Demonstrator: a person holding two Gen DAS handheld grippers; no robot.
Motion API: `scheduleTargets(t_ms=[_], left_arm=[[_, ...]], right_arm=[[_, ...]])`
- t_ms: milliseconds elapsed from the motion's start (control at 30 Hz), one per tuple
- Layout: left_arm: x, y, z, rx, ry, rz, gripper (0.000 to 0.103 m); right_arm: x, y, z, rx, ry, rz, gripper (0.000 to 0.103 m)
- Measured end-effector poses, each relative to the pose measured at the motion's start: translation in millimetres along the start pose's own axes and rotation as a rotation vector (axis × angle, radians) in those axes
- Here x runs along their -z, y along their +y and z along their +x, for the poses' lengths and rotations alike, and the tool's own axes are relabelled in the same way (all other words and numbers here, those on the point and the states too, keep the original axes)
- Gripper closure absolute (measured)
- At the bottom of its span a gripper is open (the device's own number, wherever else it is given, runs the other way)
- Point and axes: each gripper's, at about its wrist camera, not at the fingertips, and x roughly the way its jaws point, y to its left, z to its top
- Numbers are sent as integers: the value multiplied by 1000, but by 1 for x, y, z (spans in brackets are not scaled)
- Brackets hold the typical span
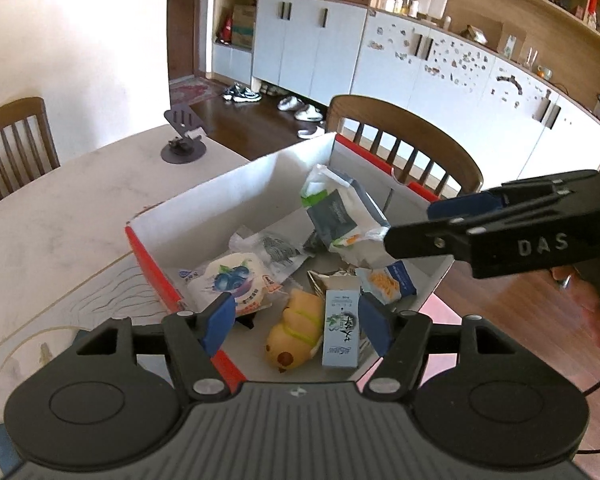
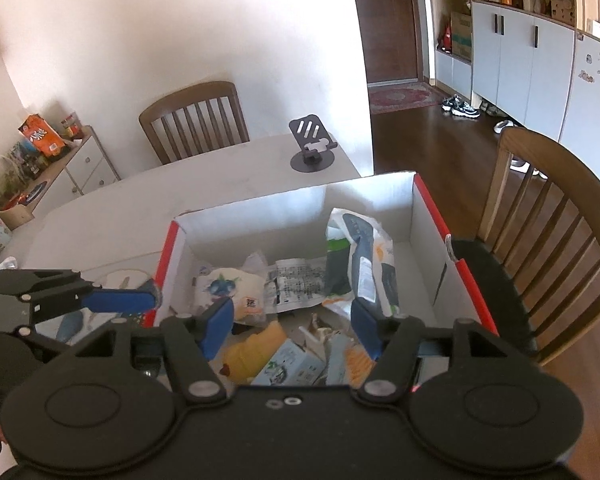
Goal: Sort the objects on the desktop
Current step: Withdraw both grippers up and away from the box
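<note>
1. The left gripper point(image 1: 298, 326) hangs over the near end of the red-and-white box point(image 1: 236, 184); its blue pads stand apart with nothing pressed between them, so it is released.
2. Directly ahead of its fingertips, inside the box, lie a yellow plush toy point(image 1: 294, 330) and an upright light-blue carton point(image 1: 340, 328), touching side by side.
3. Ahead and to its left lies a round blueberry-print packet point(image 1: 232, 280); farther ahead a large white-and-grey bag point(image 1: 340, 210) leans toward the far wall.
4. The left view alone shows the right gripper from the side, entering from the right over the box rim, with a hand point(image 1: 598, 312) behind it.
5. The right gripper point(image 2: 292, 326) is likewise released, jaws spread and empty above the same box.
6. The right view alone shows the left gripper's side profile to its left, at the red edge, and a low cabinet point(image 2: 80, 168) beyond.
7. A black phone stand point(image 2: 312, 148) sits on the table point(image 2: 140, 200) well beyond the box in both views.
</note>
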Motion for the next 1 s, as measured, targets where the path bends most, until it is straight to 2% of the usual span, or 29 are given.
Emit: scheduleTargets(t_ms=[100, 200, 267, 533, 1000], left_arm=[[3, 1, -7, -14, -10, 2, 34], [5, 3, -11, -30, -15, -2, 27], [7, 4, -14, -36, -16, -5, 26], [16, 8, -27, -59, -32, -16, 2], [28, 13, -48, -102, -68, -68, 0]], right_arm=[[4, 4, -8, 3, -17, -9, 34], [8, 7, -15, 3, -38, -15, 30], [11, 8, -19, 5, -50, -18, 30], [22, 13, -33, 20, -105, -34, 21], [38, 26, -52, 35, -185, -53, 9]])
